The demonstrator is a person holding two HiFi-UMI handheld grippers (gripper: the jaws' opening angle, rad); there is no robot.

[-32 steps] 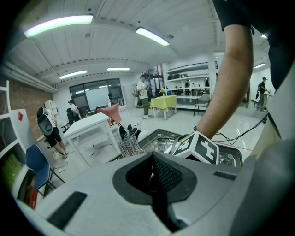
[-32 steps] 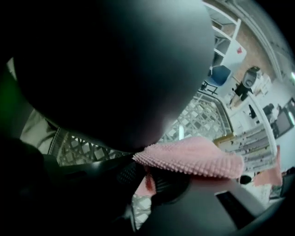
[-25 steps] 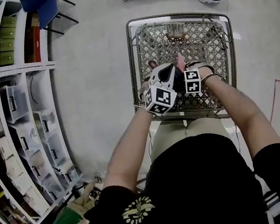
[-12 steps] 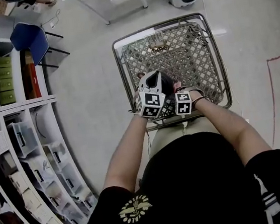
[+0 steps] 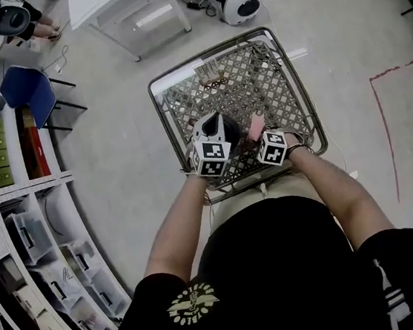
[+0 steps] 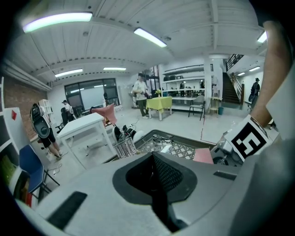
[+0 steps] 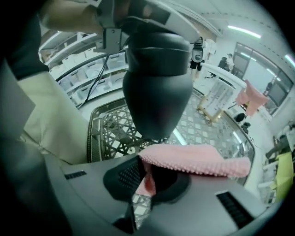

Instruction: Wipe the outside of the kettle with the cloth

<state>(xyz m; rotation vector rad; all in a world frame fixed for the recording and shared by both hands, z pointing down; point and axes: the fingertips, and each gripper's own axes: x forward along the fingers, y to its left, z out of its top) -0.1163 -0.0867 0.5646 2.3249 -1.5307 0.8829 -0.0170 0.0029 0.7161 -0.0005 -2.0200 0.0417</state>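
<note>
While wire cart [image 5: 256, 80] stands on grey floor [image 5: 113, 134], left hand-held gripper [image 6: 154, 177] clamps kettle [image 7: 156, 87], right hand-held gripper [image 7: 140, 184] pinches pink cloth [image 7: 193, 159].

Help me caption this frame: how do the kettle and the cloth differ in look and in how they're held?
The kettle is black, smooth and rigid; the cloth is pink, nubbly and limp. The kettle hangs from the left gripper; the cloth is pinched in the right gripper, flopping sideways past its jaws. Both are held up over the mesh cart, close together.
</note>
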